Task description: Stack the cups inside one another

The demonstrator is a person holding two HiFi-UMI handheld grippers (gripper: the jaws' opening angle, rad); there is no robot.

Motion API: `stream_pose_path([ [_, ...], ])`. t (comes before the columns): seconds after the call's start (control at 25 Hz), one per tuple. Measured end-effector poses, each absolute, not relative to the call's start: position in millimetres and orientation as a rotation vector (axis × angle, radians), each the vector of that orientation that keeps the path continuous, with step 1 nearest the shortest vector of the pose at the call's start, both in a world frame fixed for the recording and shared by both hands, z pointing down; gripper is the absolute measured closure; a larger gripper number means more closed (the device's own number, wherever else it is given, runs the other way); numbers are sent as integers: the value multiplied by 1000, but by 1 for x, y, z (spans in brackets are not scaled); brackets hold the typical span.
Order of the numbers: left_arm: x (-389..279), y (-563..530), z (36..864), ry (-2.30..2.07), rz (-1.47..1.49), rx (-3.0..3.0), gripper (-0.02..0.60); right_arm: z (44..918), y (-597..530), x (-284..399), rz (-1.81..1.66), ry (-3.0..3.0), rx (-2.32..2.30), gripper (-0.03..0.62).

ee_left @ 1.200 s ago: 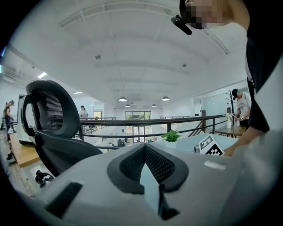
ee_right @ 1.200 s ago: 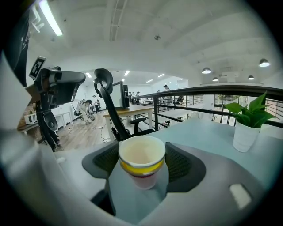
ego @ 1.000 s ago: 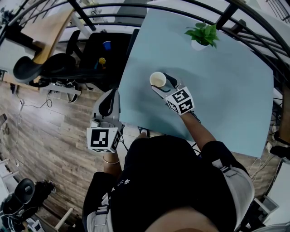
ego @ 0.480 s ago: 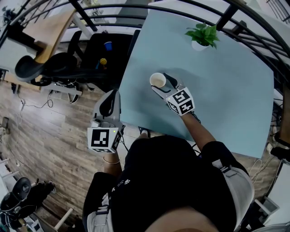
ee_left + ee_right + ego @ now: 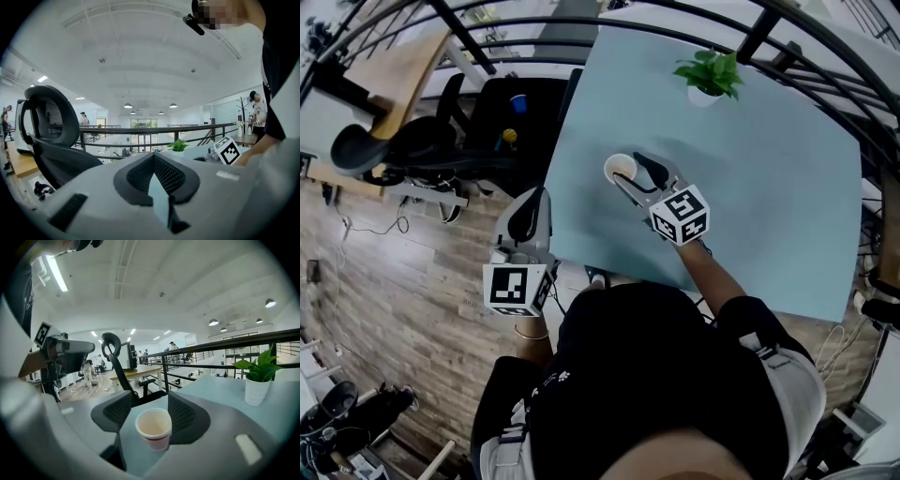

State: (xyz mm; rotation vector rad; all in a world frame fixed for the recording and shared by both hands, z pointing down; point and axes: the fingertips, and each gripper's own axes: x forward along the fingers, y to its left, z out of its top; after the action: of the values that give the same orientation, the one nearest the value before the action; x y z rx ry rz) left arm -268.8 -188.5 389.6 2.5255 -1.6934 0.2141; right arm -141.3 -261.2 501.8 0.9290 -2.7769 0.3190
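A white paper cup [image 5: 620, 169] with a red band stands upright between the jaws of my right gripper [image 5: 633, 177], just above the pale blue table [image 5: 750, 187]. In the right gripper view the cup [image 5: 153, 427] fills the gap of that gripper [image 5: 150, 400], both pads pressing its sides. These jaws have just been closing on it. My left gripper [image 5: 532, 199] hangs off the table's left edge over the floor, shut with nothing in it [image 5: 153, 157]. No other cup shows on the table.
A potted plant [image 5: 708, 75] stands at the table's far side [image 5: 257, 376]. A black office chair [image 5: 422, 141] and a dark seat with a small blue thing [image 5: 518, 94] are left of the table. A black railing [image 5: 225, 350] runs behind.
My right gripper has risen a little off the table with the cup between its jaws, and the jaws have narrowed. The left gripper has stayed where it was.
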Motion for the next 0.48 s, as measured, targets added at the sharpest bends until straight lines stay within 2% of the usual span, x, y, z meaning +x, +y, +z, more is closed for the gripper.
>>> stream_pose_path([
  [0.48,-246,-196,385,-1618,213,2594,589,468,-253,-106,391,-2851,1112,517],
])
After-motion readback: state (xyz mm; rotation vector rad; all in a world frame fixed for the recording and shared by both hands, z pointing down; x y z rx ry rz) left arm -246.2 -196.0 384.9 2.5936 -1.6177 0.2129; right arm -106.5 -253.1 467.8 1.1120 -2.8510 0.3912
